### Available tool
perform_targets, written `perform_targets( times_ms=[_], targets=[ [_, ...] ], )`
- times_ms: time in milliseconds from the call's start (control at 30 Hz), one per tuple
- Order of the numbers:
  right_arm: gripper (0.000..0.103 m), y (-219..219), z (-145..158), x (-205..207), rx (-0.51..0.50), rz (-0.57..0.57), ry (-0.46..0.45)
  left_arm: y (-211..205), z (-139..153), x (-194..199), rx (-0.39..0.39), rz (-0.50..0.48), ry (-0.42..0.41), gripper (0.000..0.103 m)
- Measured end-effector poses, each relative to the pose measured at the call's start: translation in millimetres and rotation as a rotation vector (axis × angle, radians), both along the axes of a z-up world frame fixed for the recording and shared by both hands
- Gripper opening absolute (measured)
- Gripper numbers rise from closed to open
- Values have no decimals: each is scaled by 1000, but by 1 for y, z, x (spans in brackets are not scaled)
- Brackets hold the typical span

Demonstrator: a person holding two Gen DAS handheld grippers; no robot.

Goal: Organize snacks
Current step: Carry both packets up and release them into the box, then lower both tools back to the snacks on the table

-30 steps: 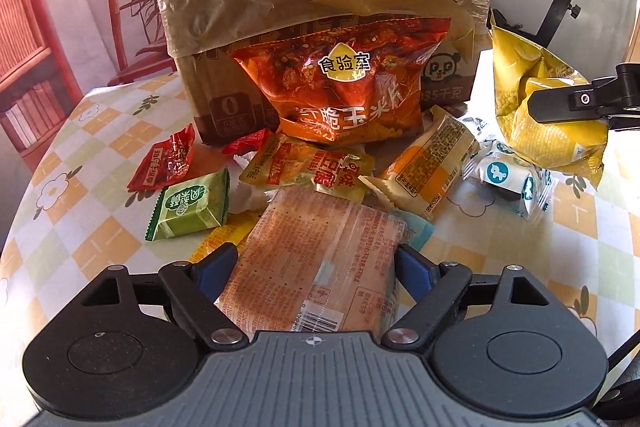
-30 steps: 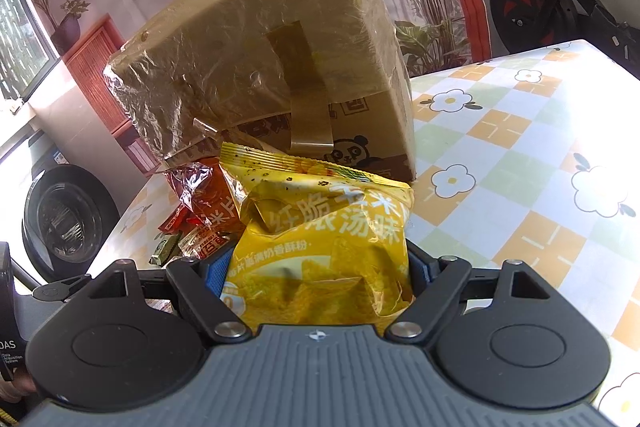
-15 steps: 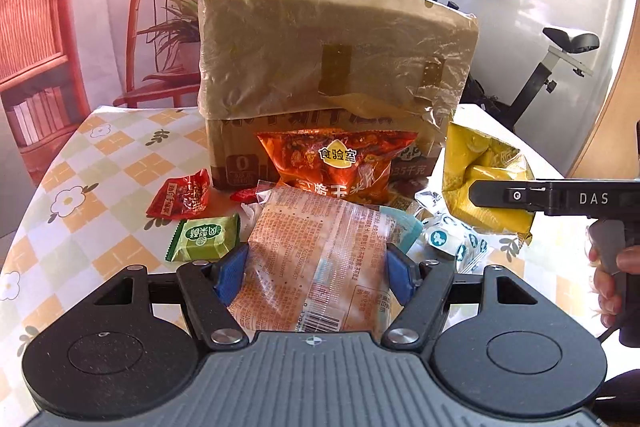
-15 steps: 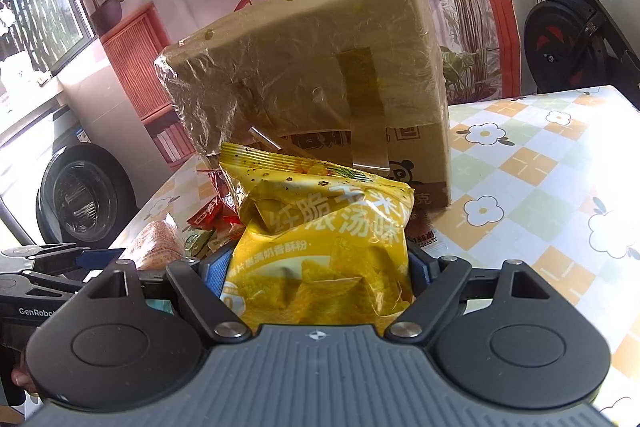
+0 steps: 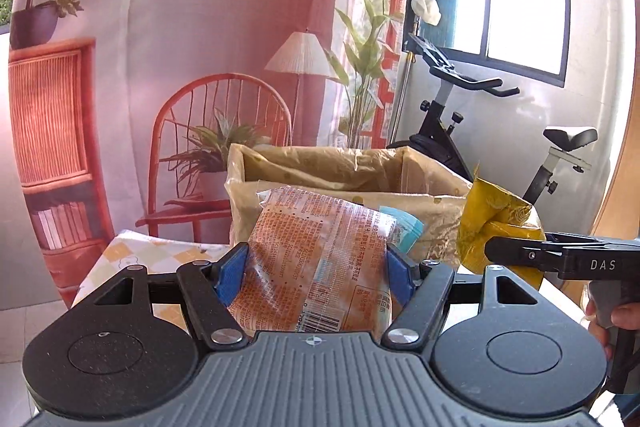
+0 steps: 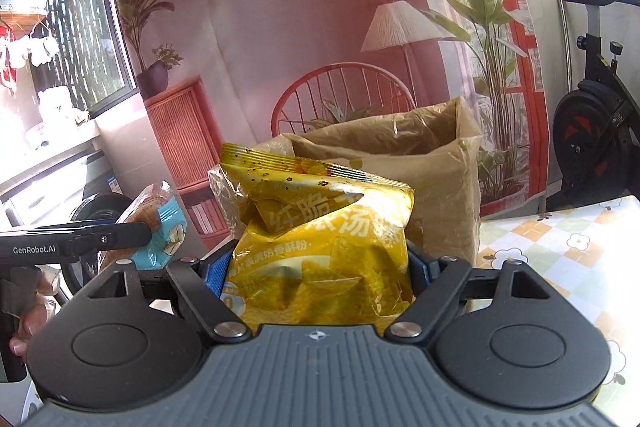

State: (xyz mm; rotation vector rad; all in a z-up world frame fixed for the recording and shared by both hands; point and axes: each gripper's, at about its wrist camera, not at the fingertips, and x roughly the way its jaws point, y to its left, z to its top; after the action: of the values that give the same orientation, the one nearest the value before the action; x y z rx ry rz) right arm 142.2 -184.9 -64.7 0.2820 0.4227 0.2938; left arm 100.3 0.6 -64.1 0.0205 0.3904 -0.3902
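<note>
My left gripper [image 5: 316, 277] is shut on an orange clear-wrapped cracker packet [image 5: 320, 259], held up in front of the open cardboard box [image 5: 344, 167] lined with plastic. A small blue packet [image 5: 404, 227] sticks out behind the cracker packet. My right gripper [image 6: 320, 273] is shut on a yellow chip bag [image 6: 324, 247], also raised before the same cardboard box [image 6: 440, 163]. In the left wrist view the yellow chip bag [image 5: 496, 219] and the right gripper's finger [image 5: 528, 253] show at the right. In the right wrist view the cracker packet [image 6: 148, 207] shows at the left.
The checked flowered tablecloth [image 6: 560, 251] lies to the right of the box, and a corner of the tablecloth [image 5: 152, 255] shows at its left. An exercise bike [image 5: 460, 115] stands behind the table. A person's hand [image 6: 28, 323] holds the left gripper's handle.
Both grippers have risen with their packets from table level to about the height of the box's open top. The snacks lying on the table have dropped out of view.
</note>
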Motion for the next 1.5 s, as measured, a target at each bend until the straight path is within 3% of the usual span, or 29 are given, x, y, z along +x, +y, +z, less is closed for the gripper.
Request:
perform_targets(
  times_ms=[133,267,500,733,1000,1267,1500],
  targets=[
    [83,-5,31,27,-36,0,-84,-14,28,28,0,-9,-66,73],
    [83,-8,43,72,-135,-16,-124,-34,45,72,-27,-15,-65,73],
    [83,-10,20,152,-251,-54,-32,-74,41,152,20,29,8,73],
    [86,1,9,185,-253,-45,35,-69,22,194,28,78,73,75],
    [89,1,16,175,-189,-20,9,-43,28,175,30,103,40,75],
    [85,-8,29,116,-157,-1,-57,-7,29,119,-23,120,39,74],
    [65,-23,11,64,-89,-44,-46,27,-7,74,-86,158,126,73]
  ],
)
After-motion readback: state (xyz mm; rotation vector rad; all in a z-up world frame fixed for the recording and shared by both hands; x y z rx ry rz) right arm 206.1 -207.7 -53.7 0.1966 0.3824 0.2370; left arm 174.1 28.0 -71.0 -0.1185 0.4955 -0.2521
